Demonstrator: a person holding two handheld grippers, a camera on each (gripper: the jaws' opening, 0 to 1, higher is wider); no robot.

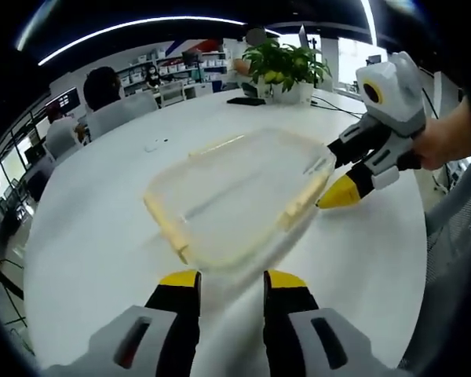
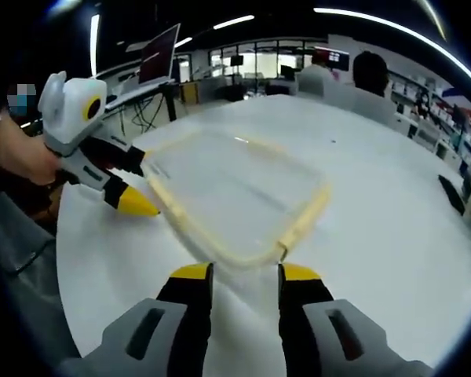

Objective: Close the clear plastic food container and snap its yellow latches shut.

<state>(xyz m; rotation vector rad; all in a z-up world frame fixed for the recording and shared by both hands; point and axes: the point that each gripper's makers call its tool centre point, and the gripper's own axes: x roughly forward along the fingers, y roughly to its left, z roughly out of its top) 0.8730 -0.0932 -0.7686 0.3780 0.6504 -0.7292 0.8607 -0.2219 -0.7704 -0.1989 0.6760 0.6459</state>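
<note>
One broad white table (image 1: 86,236) carries everything, and we take it as our landmark: the clear container (image 1: 239,196) lies flat near the middle of it, lid down on top, with bare surface all round. We judge it sits there so both tools can come at it from opposite sides.

Its long axis, in the left gripper view, runs from the near left up toward the far right, toward the potted plant (image 1: 286,67) at the table's far edge. The yellow latches (image 1: 166,224) lie along its sides and appear to be still splayed outward rather than snapped in, though motion blur makes this uncertain.

We hold the left gripper (image 1: 230,284) just short of the container's near edge, jaws apart and gripping nothing, aimed straight at it. The right gripper (image 2: 243,276) sits at the opposite side, likewise spread and empty; in the left gripper view its yellow tip almost touches the latch (image 1: 302,204) on that side. We read this as bracketing the box before pressing.
</note>
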